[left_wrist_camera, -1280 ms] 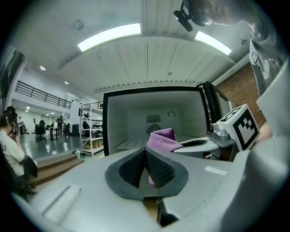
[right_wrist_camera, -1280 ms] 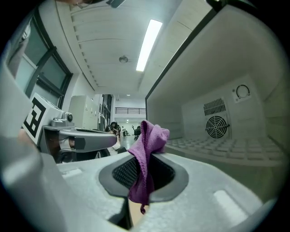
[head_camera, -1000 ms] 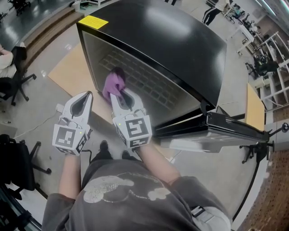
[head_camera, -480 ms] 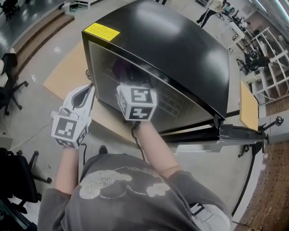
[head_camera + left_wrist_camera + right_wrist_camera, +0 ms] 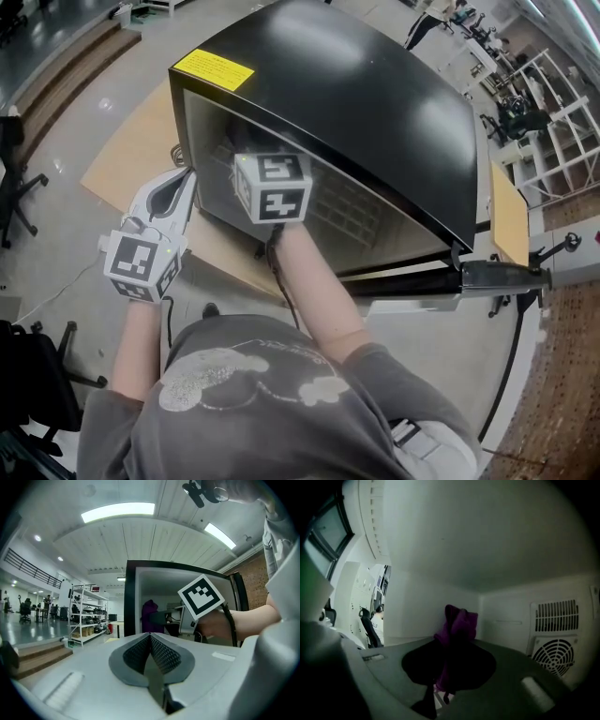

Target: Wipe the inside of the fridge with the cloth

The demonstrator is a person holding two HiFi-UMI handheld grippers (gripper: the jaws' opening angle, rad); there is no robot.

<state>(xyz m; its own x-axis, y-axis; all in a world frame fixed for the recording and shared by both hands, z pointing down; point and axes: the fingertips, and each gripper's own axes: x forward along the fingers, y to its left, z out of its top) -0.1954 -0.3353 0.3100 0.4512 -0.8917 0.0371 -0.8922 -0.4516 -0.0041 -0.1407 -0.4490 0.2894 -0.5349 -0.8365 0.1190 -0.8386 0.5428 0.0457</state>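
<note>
Fingers (image 5: 418,665) on cloth (image 5: 457,623), deep in shadow

The fridge (image 5: 375,103) is glossy black outside, with a yellow label (image 5: 214,68) at one top corner. Its inner walls (image 5: 454,541) are a dim greyish white, as is the vent grille (image 5: 555,641) — slats above, a ringed fan pattern below. The cloth (image 5: 457,625) is deep purple. The left gripper (image 5: 151,639) is pale grey, its pads (image 5: 164,656) dark grey and finely cross-hatched. The right gripper (image 5: 449,653) shows dark in the fridge's shade. Each marker cube (image 5: 272,187) is white with black square patterns. The person's shirt (image 5: 281,422) is grey with a pale print, and the board (image 5: 131,159) under the fridge is tan.
</note>
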